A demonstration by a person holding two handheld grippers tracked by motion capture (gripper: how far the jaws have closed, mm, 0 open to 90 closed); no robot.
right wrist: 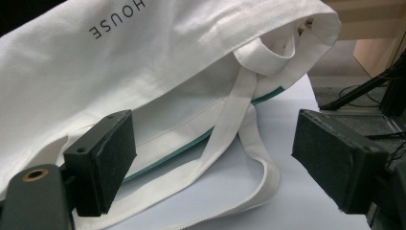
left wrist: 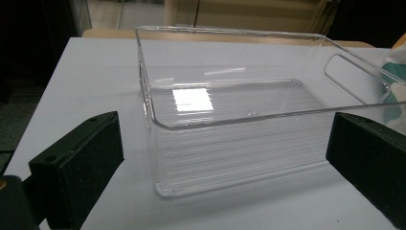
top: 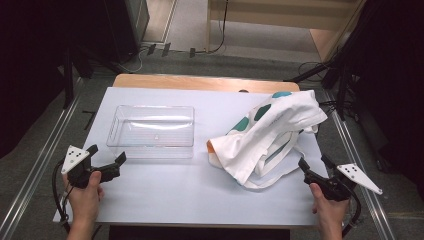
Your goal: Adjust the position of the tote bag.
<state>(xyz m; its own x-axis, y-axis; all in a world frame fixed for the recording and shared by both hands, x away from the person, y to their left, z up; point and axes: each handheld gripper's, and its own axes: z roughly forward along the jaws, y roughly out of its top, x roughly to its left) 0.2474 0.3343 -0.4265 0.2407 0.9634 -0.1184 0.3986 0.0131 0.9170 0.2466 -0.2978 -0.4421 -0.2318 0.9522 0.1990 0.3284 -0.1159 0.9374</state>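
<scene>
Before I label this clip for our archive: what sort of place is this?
Probably a lab or studio set up for recording: a white table between floor rails, cables on the floor, dark stands around, and a person holding tracked grippers.

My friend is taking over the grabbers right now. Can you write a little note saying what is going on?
Left gripper: open, holding nothing, pointing at the clear plastic rectangular bin from its near left corner.
Right gripper: open, holding nothing, near the white cloth tote bag with teal spots, facing its straps.
Things: the bin is empty, left of centre on the white table. The bag lies crumpled on the right, apart from the bin, straps loose towards the person.
Done: nothing gripped yet.
Left: probably take hold of the bag; what it is for with the bin is a guess.
</scene>
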